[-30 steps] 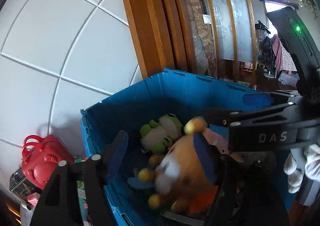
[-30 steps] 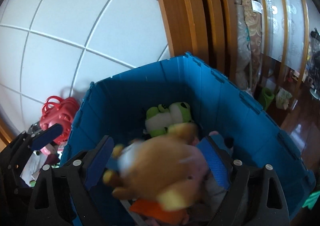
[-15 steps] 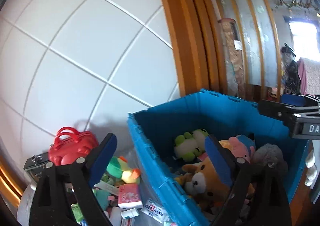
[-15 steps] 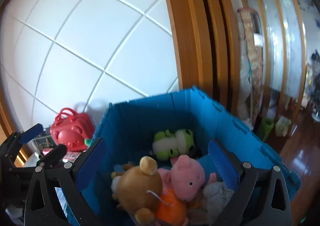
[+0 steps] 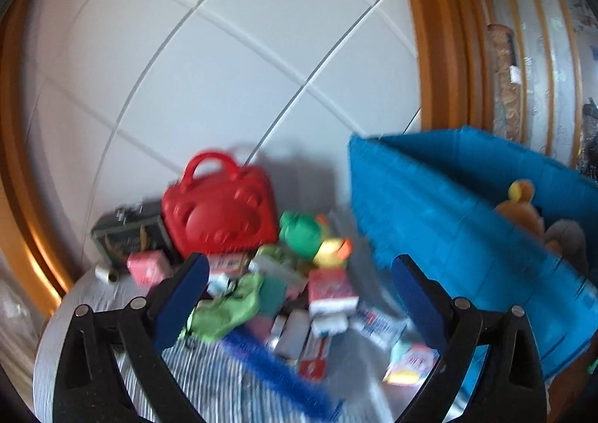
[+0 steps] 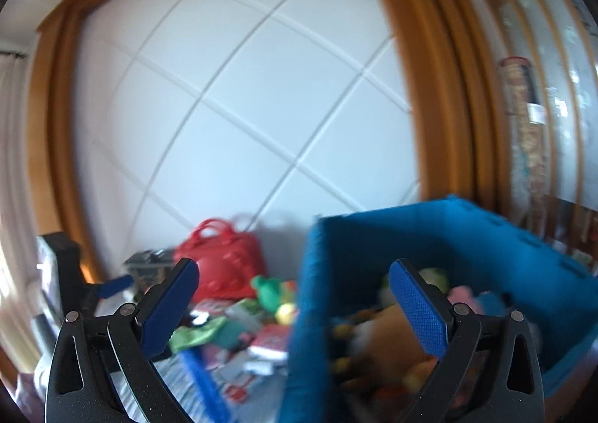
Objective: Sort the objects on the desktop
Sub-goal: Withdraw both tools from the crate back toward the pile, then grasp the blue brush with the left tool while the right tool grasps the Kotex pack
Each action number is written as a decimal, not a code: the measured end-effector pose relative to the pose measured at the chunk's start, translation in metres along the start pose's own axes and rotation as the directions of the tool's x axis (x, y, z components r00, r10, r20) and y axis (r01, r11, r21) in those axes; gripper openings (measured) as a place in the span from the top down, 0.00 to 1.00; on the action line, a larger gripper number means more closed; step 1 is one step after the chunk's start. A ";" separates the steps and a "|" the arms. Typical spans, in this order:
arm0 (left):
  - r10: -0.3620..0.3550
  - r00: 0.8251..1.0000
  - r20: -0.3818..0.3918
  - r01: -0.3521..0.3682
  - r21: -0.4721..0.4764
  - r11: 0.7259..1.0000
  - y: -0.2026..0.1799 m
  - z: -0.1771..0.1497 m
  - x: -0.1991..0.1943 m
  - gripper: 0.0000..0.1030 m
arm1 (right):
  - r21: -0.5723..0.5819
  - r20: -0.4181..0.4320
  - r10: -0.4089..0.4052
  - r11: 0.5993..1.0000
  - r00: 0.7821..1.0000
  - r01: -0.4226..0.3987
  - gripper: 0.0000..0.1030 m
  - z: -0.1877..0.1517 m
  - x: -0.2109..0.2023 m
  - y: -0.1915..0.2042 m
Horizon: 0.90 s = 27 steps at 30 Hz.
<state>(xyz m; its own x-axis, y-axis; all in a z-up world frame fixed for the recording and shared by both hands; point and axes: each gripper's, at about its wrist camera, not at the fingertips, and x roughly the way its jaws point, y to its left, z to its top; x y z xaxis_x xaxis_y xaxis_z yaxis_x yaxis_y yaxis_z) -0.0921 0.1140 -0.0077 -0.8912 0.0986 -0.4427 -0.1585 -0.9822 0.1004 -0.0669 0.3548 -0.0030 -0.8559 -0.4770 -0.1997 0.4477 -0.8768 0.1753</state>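
Observation:
My left gripper hangs over a pile of small boxes, a green cloth and a green and yellow plush. Its jaws are opening, with nothing between them. My right gripper is open and empty, straddling the near corner of the blue crate. The crate holds several plush toys, among them a brown bear and a pink one. At the left edge of the right wrist view, one blue pad of the left gripper shows. Both views are blurred.
A red bear-face bag and a dark tin box stand at the back against the white panelled wall. A pink box and a blue brush lie on the striped tablecloth. A wooden frame stands behind the crate.
Both views have swung left, from above the crate toward the pile on the table. The brown bear plush that was between the grippers now lies in the crate. The left jaws have widened.

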 end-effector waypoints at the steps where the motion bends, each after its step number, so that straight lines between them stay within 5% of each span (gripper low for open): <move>1: 0.009 1.000 -0.029 -0.010 -0.017 1.000 0.011 -0.011 0.004 0.03 | -0.003 -0.024 0.018 1.000 1.000 -0.018 0.00 -0.004 0.006 0.010; 5: 0.031 0.986 -0.164 -0.046 -0.089 0.995 0.053 -0.059 0.024 0.03 | 0.009 -0.109 0.066 0.998 0.992 -0.066 0.00 -0.031 0.034 0.047; 10: 0.008 0.949 -0.316 -0.058 -0.150 0.987 0.086 -0.116 0.051 0.03 | -0.019 -0.157 0.048 0.999 0.986 -0.051 0.00 -0.076 0.049 0.090; 15: -0.070 0.910 -0.408 -0.003 -0.175 0.984 0.078 -0.153 0.087 0.03 | 0.008 -0.259 -0.006 1.000 0.966 0.009 0.00 -0.128 0.064 0.103; 19: -0.104 0.891 -0.443 0.020 -0.192 0.981 0.050 -0.167 0.127 0.03 | 0.033 -0.373 -0.069 0.996 0.925 0.088 0.00 -0.174 0.083 0.092; 21: -0.115 0.872 -0.476 0.026 -0.190 0.981 0.038 -0.177 0.151 0.10 | 0.041 -0.416 -0.087 0.993 0.905 0.114 0.00 -0.191 0.094 0.084; 23: -0.113 0.839 -0.533 0.018 -0.181 0.983 0.033 -0.191 0.171 0.37 | 0.050 -0.461 -0.097 0.989 0.882 0.136 0.00 -0.211 0.105 0.074; 24: -0.130 0.824 -0.552 0.024 -0.194 0.981 0.034 -0.197 0.178 0.42 | 0.054 -0.476 -0.111 0.986 0.872 0.155 0.00 -0.220 0.111 0.070; 27: -0.179 0.826 -0.535 0.040 -0.261 0.964 0.049 -0.205 0.176 0.46 | 0.065 -0.508 -0.163 0.972 0.846 0.226 0.00 -0.248 0.127 0.057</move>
<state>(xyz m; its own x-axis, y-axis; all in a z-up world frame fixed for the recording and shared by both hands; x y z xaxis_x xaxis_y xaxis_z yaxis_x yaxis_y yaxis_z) -0.1691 0.0502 -0.2635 -0.4800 0.1720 -0.8602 -0.0777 -0.9851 -0.1536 -0.0862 0.2290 -0.2579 -0.6654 -0.2910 -0.6874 0.2247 -0.9563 0.1873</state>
